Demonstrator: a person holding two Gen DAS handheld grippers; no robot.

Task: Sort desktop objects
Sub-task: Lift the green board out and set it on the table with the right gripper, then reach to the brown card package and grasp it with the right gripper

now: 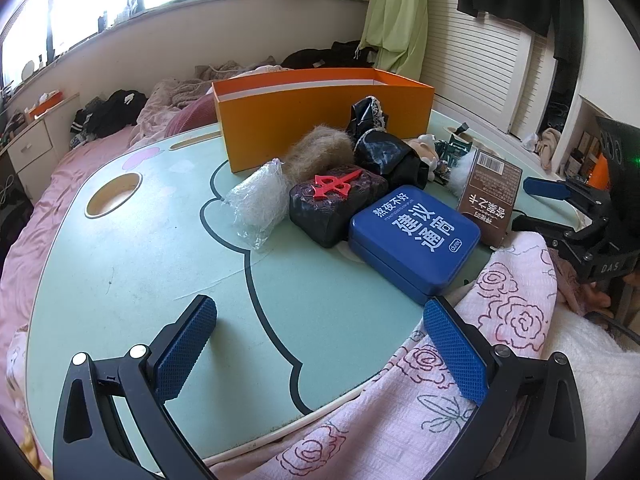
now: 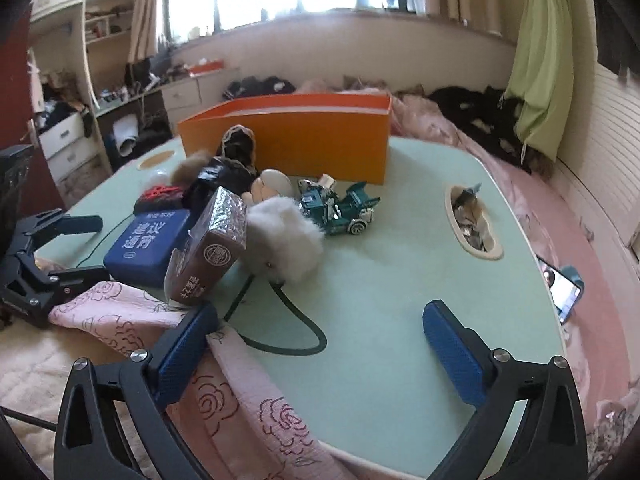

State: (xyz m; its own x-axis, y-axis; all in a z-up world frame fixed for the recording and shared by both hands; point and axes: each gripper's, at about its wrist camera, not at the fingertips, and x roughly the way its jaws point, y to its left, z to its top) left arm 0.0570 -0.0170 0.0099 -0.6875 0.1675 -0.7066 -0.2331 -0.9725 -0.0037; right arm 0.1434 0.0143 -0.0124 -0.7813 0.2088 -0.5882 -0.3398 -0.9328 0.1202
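Observation:
An open orange box (image 1: 316,120) stands at the back of the pale green table (image 1: 132,264); it also shows in the right wrist view (image 2: 304,136). In front of it lies a pile: a blue tin (image 1: 414,236) (image 2: 146,242), a brown carton (image 1: 490,196) (image 2: 212,244), a black pouch with a red clip (image 1: 334,200), a clear plastic bag (image 1: 258,204), a tan fur ball (image 1: 320,152), a white fluffy ball (image 2: 286,238) and a teal toy car (image 2: 340,208). My left gripper (image 1: 320,346) is open and empty over the table's near edge. My right gripper (image 2: 320,354) is open and empty.
A pink flowered cloth (image 1: 400,400) (image 2: 224,392) covers the table's near edge. The table has a round cutout (image 1: 114,194) at the left and an oval cutout with small items (image 2: 474,222) at the right. A phone (image 2: 564,294) lies on the pink bedding.

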